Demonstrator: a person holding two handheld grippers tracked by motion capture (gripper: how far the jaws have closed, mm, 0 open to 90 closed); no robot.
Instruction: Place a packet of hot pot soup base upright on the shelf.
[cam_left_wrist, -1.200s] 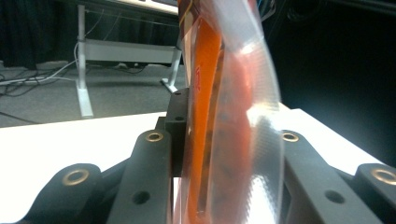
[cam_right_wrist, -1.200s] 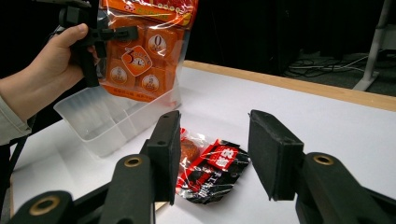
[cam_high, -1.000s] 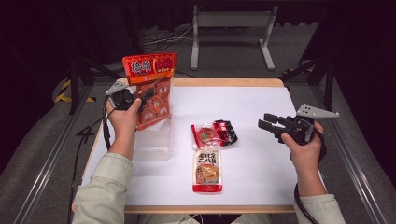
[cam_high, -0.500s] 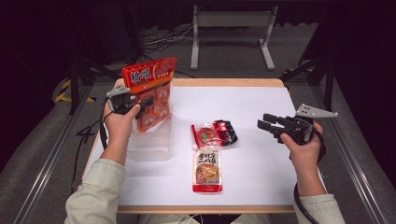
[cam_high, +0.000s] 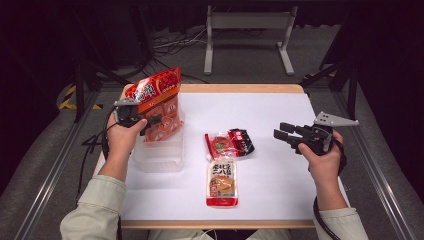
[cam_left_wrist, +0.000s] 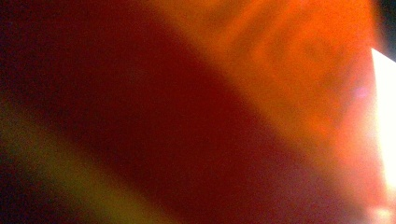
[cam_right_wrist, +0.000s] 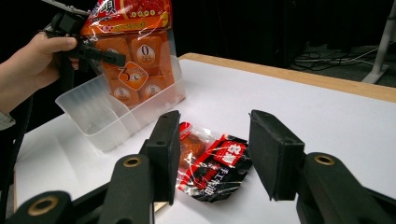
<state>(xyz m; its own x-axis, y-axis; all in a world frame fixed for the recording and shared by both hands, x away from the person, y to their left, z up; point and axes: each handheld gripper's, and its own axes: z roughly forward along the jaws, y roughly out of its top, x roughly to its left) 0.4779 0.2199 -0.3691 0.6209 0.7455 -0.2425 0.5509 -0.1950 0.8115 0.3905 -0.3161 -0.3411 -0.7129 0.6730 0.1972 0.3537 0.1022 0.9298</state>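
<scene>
Table (cam_high: 280, 107): white top with a wooden edge, carrying the bin and two loose packets
Clear plastic bin (cam_high: 159, 156): open-topped, near the table's left side, just in front of the left hand; its far end takes the lower end of the big bag
Orange snack bag (cam_high: 159, 102): upright and slightly tilted, bottom inside the bin, top well above the rim; seen up close as an orange blur (cam_left_wrist: 299, 70) in the left gripper view
Orange-and-white packet (cam_high: 222, 182): flat on the table, nearer the person, just below the red-black one
Red-and-black packet (cam_right_wrist: 212, 161): flat at mid-table, in line with the right gripper's jaws but apart from them
Left gripper (cam_high: 149, 121): clamped on the orange snack bag at mid-height, one black finger (cam_right_wrist: 100, 55) lying across its front
Right gripper (cam_high: 284, 135): held above the table to the right, jaws parted and gripping nothing
Risk: the bag is taller than the bin is deep, so once let go it will likely lean and flop over the rim, perhaps tipping the light bin
Second risk: slippery film may slide in the clamp if the bag is pushed down at an angle
</scene>
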